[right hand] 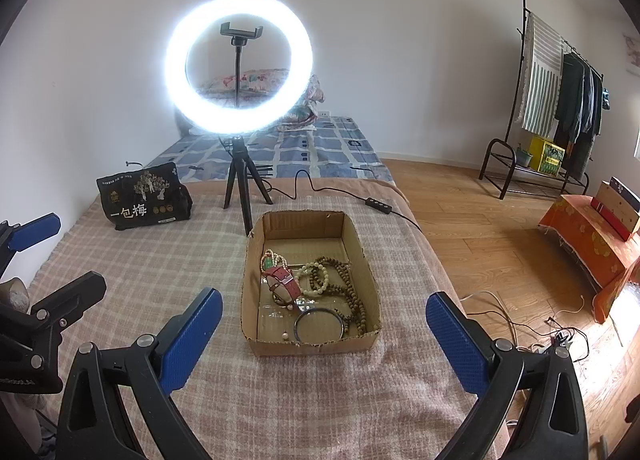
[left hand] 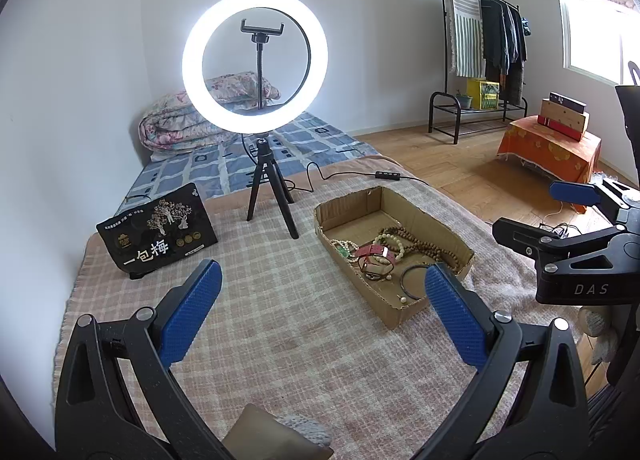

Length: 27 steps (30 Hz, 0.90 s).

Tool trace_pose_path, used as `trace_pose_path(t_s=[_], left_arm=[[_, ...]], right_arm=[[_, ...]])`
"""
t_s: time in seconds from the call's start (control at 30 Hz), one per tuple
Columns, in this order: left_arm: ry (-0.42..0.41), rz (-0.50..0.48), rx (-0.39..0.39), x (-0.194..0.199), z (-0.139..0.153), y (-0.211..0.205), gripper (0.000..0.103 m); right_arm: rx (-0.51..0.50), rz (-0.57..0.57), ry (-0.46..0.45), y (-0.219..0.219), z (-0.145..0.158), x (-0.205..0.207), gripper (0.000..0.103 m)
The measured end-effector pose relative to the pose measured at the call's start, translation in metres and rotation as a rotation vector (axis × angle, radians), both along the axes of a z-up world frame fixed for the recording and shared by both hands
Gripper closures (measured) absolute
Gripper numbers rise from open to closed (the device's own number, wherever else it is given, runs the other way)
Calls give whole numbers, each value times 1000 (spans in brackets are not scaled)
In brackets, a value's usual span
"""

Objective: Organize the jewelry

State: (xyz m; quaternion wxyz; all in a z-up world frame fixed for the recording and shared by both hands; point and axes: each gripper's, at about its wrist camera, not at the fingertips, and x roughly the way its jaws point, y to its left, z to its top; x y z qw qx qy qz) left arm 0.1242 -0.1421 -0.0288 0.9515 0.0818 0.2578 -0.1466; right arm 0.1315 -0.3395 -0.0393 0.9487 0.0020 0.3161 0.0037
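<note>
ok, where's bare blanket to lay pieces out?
Bare blanket runs between the black bag and the cardboard box, and in front of the box. The box's near half is crowded with beads, watch and bangle; only its far end is bare.

Glaring ring light [left hand: 255,60], window [left hand: 596,48] daylight, fisheye-warped vignetted edges

bag [left hand: 157,229] small print: unreadable | left gripper [right hand: 24,260]: cut by edge
</note>
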Motion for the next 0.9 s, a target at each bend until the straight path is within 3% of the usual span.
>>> trace_pose_path(t_s=[0.9], left_arm=[[2, 5, -4, -5, -3, 0, 0]], right_arm=[[-6, 4, 9, 1, -5, -1, 0]])
